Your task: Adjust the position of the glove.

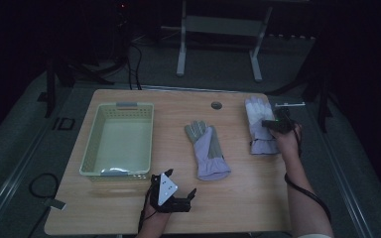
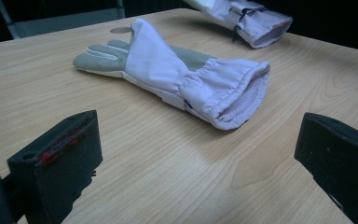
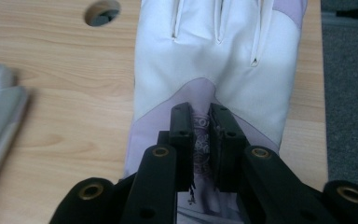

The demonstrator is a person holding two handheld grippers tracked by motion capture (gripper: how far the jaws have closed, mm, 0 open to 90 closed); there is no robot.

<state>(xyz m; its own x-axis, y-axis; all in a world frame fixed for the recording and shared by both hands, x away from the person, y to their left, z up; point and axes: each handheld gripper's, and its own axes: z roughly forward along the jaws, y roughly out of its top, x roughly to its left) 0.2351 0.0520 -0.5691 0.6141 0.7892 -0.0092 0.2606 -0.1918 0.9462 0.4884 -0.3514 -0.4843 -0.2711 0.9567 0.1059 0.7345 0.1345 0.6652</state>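
- The basket (image 1: 118, 140), pale green and perforated, stands on the left part of the wooden table (image 1: 238, 198), with grey handle pieces at its far and near rims; nothing can be seen inside it
- The left gripper (image 1: 174, 194) sits low over the near edge of the table, just in front of the basket's near right corner; its jaws stand wide apart with nothing between them, and the left gripper view shows bare wood in the gap
- The middle glove (image 1: 206, 150) lies flat near the table's centre, grey fingers pointing away, lilac cuff toward the person; in the left gripper view its open cuff (image 2: 235, 95) faces the camera, apart from both jaws
- A round hole (image 1: 216, 105) shows in the tabletop beyond that glove
- The right glove (image 1: 259, 124) lies near the table's right edge, white fingers pointing away; the right gripper (image 3: 200, 135) is over its lilac back, jaws drawn close and pinching a raised fold of the fabric between them
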